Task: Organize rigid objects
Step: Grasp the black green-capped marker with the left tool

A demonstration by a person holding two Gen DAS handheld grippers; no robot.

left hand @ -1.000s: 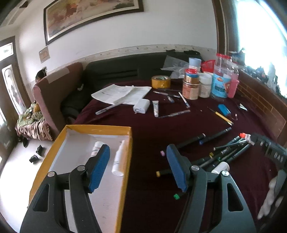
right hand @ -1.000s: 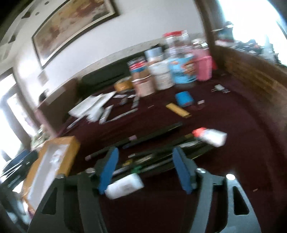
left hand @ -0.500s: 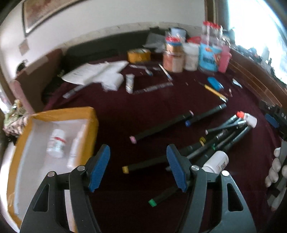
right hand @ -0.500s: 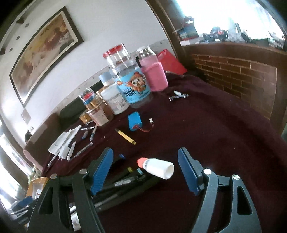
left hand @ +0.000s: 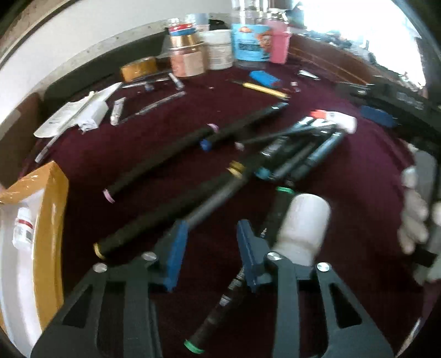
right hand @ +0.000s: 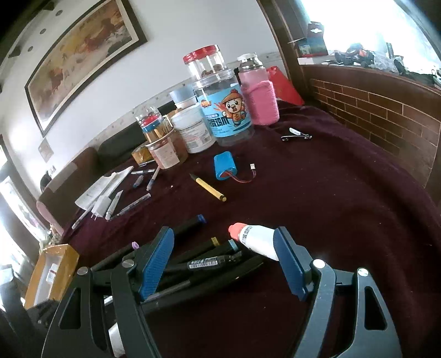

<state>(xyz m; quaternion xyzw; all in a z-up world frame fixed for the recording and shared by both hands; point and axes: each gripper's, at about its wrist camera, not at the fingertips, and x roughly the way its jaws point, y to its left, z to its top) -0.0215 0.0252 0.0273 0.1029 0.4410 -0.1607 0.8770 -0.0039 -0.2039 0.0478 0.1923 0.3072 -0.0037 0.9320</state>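
My left view smears with motion blur; daylight from the window (right hand: 358, 22) (upper right) blows out white, and both fisheye edges bend darkly.

Left gripper (left hand: 210, 247) frame: black plastic arms with triangular cut-outs.
Left gripper pads: blue, ribbed, rectangular.
Left gripper screws: four round silver heads, two on each arm.
Right gripper (right hand: 224, 261) frame: black plastic, same triangular cut-outs.
Right gripper pads (right hand: 155, 260): blue, finely ribbed faces.
Right gripper screws: silver, round, paired on each arm.
Person's hand (left hand: 416, 217): white glove, blurred, at the right edge of the left wrist view.
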